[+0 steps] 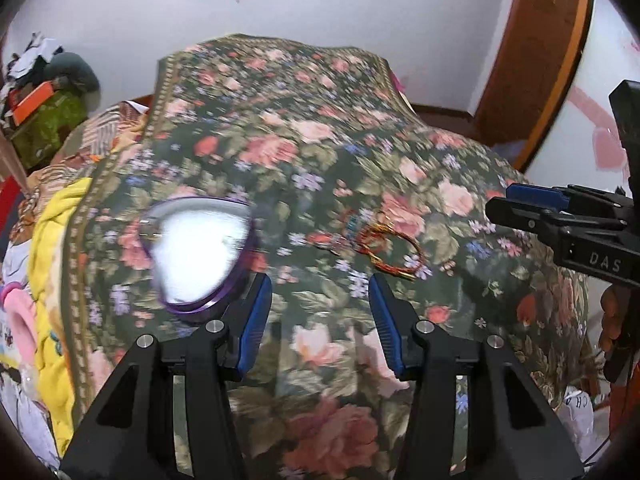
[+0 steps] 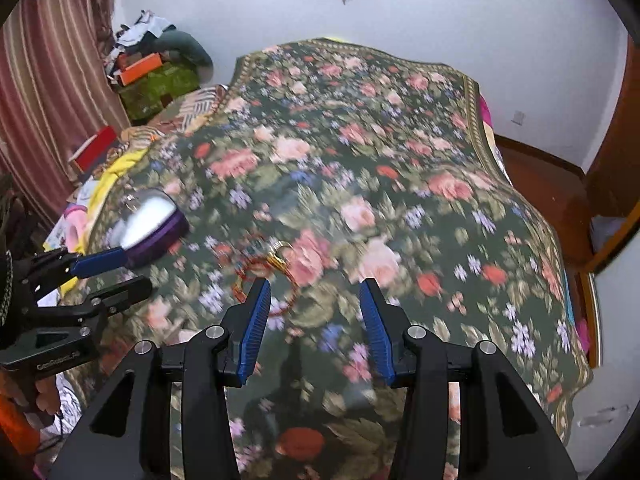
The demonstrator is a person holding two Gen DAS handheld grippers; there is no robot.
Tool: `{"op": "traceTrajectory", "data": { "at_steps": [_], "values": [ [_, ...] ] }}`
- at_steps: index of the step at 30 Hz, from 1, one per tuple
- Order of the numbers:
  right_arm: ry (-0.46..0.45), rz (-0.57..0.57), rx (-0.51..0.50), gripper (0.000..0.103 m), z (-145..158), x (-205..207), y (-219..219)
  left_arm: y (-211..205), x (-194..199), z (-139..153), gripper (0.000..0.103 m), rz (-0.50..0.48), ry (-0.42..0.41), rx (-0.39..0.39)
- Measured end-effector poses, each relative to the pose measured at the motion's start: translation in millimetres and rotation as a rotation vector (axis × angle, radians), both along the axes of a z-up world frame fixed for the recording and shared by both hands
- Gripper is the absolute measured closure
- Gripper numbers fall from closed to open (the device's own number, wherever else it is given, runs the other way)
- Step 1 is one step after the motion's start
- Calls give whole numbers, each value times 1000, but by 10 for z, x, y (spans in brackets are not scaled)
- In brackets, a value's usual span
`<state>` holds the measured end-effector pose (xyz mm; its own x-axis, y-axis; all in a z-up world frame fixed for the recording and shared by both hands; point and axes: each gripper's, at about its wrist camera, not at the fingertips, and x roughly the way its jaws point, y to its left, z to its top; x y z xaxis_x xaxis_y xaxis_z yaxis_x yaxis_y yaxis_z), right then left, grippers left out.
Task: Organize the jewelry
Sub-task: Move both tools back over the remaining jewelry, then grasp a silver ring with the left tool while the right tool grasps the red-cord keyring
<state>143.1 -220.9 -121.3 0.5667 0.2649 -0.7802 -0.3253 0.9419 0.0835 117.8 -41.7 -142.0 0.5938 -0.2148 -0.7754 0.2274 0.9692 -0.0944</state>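
A purple heart-shaped jewelry box (image 1: 200, 256) with a white lining lies open on the floral bedspread (image 1: 320, 140), just ahead and left of my left gripper (image 1: 320, 292), which is open and empty. Red and gold bracelets (image 1: 390, 250) lie in a loose tangle to the box's right. My right gripper (image 2: 314, 296) is open and empty, hovering just behind the bracelets (image 2: 272, 268). In the right wrist view the box (image 2: 152, 224) sits at the left, with the left gripper's fingers (image 2: 100, 260) next to it. The right gripper (image 1: 520, 212) enters the left wrist view from the right.
Yellow and patterned bedding (image 1: 52, 260) is piled along the bed's left side. Clutter and an orange box (image 2: 140, 68) sit at the far left corner by a striped curtain (image 2: 48, 80). A wooden door frame (image 1: 540, 60) stands on the right. A hand (image 1: 612, 320) holds the right gripper.
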Motion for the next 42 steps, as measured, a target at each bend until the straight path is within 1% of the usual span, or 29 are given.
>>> {"op": "traceTrajectory", "data": {
  "at_steps": [4,5,6,7,8,9,14,19,24,28,29,31,32,33,36,37,38,39,42],
  "values": [
    [31,9,-11,60,-96,1,-17,-142,83,-122,54,-21,25,6],
    [45,17,-16,57,-132,14,10,-164,111,-158,54,-22,34,4],
    [56,24,-19,49,-161,25,34,-173,126,-182,54,-22,40,4],
    [68,31,-18,43,-196,31,60,-176,143,-208,54,-21,45,3],
    [76,37,-13,32,-229,35,75,-173,153,-235,54,-23,50,-1],
    [86,49,-5,29,-270,47,112,-168,153,-258,54,-24,54,-5],
    [147,99,-53,30,-467,189,330,-75,149,-362,54,-18,74,-13],
    [194,146,-81,30,-566,351,494,34,157,-423,54,-7,81,-29],
    [208,179,-93,29,-666,437,600,84,206,-452,54,-4,84,-53],
    [207,187,-79,29,-673,467,596,83,234,-461,54,-8,80,-57],
    [207,187,-77,31,-675,476,604,84,238,-461,54,-9,80,-58],
    [196,184,-86,38,-671,470,597,85,245,-460,54,-10,80,-59],
    [192,182,-85,49,-666,471,598,83,250,-457,54,-10,80,-59],
    [187,177,-85,65,-659,471,589,83,252,-454,54,-10,80,-60],
    [190,158,-79,82,-650,506,546,78,253,-441,54,-12,79,-58],
    [194,153,-75,85,-648,521,525,72,251,-431,54,-14,77,-54],
    [195,148,-72,90,-644,531,512,66,257,-423,54,-15,75,-52],
    [199,146,-65,92,-636,522,482,58,255,-405,54,-18,71,-49],
    [187,131,-63,92,-605,483,411,35,255,-357,54,-25,63,-46]
  ]
}}
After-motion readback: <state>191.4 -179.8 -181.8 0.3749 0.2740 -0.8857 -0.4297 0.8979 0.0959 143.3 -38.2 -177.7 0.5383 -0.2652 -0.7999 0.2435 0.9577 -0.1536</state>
